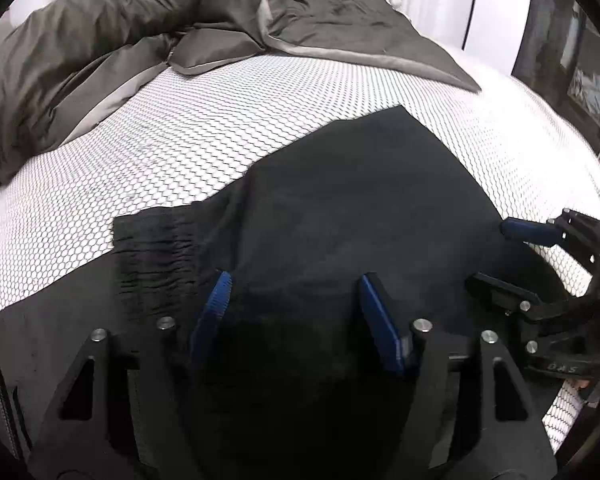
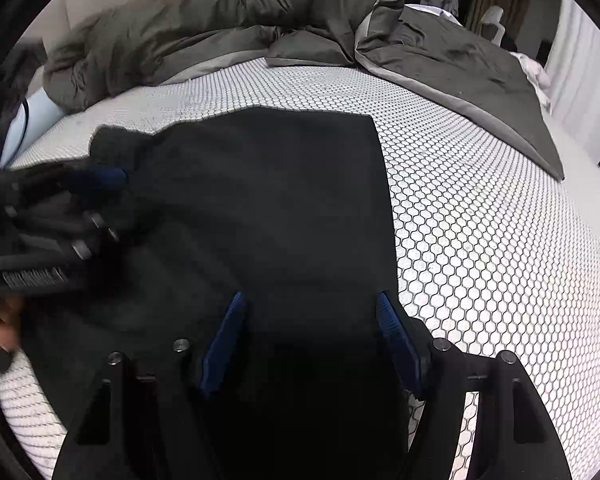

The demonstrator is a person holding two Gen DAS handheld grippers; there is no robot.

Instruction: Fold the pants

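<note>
While black pants [image 1: 340, 208] lie flat on bed [image 1: 180, 140], partly folded: left tool [image 1: 296, 312] and right tool [image 2: 312, 320] hover above cloth, jaws apart, gripping nothing, likely placed for next fold.

Black pants [image 1: 340, 200] lie on a white honeycomb-patterned mattress [image 1: 204, 120] beside an olive-grey duvet [image 1: 100, 40].

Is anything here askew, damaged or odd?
Nothing is damaged. The pants lie fairly flat on the mattress, only the waistband is bunched. The grey duvet is crumpled at the far side. Both grippers are open.
</note>
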